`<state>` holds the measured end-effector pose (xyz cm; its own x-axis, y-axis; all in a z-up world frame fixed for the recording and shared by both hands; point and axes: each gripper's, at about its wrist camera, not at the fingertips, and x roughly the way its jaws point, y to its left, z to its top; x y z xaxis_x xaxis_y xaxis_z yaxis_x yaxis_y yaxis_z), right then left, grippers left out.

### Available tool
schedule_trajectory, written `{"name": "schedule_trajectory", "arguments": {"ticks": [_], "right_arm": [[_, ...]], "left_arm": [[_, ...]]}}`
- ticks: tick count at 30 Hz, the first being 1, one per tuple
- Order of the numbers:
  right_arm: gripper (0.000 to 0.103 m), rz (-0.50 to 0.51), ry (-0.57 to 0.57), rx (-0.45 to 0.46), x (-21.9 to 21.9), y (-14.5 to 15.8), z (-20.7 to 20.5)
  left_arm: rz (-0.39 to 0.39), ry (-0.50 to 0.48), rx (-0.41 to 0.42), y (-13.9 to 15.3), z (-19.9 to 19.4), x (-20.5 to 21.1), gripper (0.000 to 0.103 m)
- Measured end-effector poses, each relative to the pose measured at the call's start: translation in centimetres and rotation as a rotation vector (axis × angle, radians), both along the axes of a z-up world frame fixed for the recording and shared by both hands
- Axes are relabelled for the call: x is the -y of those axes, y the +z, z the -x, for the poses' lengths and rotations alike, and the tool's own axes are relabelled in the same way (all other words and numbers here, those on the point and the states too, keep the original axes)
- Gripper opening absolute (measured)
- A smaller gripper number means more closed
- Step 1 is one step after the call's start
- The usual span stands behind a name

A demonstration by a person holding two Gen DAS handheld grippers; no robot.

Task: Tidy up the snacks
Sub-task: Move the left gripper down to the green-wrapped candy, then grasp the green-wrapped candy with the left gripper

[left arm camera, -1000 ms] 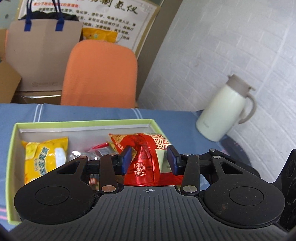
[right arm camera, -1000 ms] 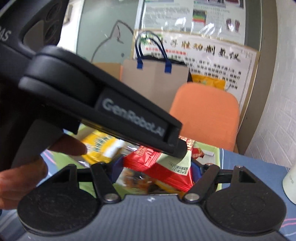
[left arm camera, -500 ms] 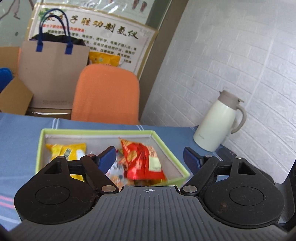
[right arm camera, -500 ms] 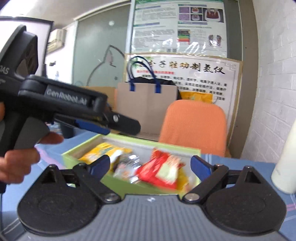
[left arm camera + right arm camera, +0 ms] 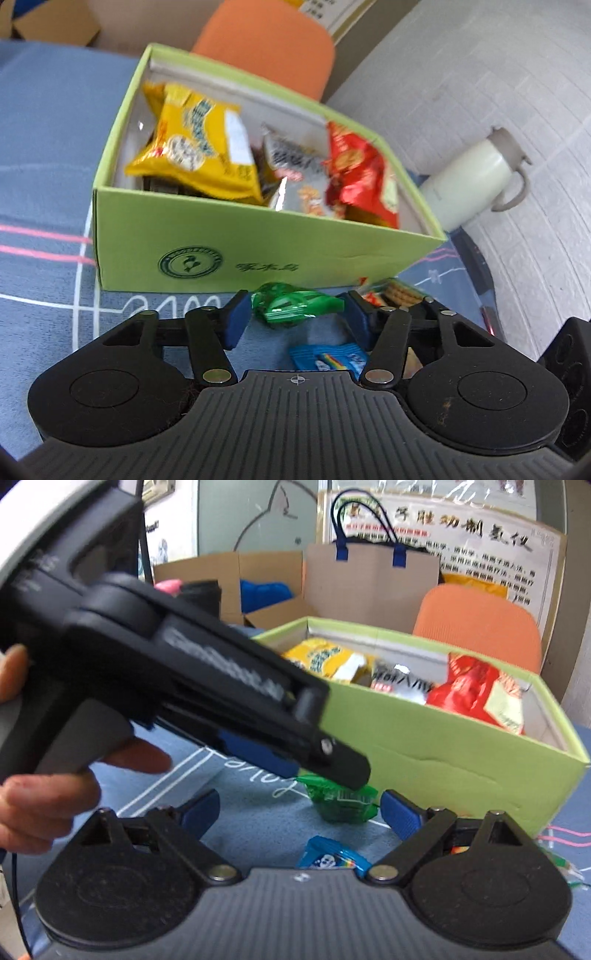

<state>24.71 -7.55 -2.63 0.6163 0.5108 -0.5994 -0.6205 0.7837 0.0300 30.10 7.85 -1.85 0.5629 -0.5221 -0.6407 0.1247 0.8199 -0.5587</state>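
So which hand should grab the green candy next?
Probably the left. The left gripper already has the green candy between its closing fingers, while the right gripper is open and farther back.

A white brick wall (image 5: 480, 92) is on the right. An orange chair (image 5: 480, 624) stands far behind the blue table cloth (image 5: 44, 147). A poster (image 5: 461, 542) and a brown paper bag (image 5: 369, 576) are at the back.

Both claws are black plastic with ribbed housings, round pivot discs, silver screws and blue pads (image 5: 236, 319).
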Motion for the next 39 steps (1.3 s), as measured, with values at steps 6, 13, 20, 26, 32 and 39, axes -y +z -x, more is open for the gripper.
{"name": "schedule_trajectory", "arguments": {"ticks": [6,13,20,26,32,39], "right_arm": [[0.093,0.002,0.025,-0.023,-0.9,-0.4,-0.2],[0.093,0.001,0.092,-0.058,-2.8,-0.6,3.4],[0.093,-0.016,0.163,-0.047,-3.4,-0.6,9.6],[0.093,-0.007,0.07,0.001,-3.0,0.2,11.2],[0.088,0.001,0.041,-0.02,-3.6,-0.3,10.2],[0.051,-0.03,0.014,-0.017,-3.4,-0.7,9.5]], "left_arm": [[0.034,-0.015,-0.013,-1.5,0.1,-1.1,0.015],[-0.017,0.019,-0.004,-1.5,4.5,-2.7,0.015],[-0.02,0.046,0.01,-1.9,11.9,-4.1,0.016],[-0.075,0.111,0.069,-0.6,14.4,-4.8,0.039],[-0.054,0.114,0.046,-0.5,12.5,-4.5,0.039],[-0.073,0.093,0.039,-1.6,12.5,-3.6,0.008]]}}
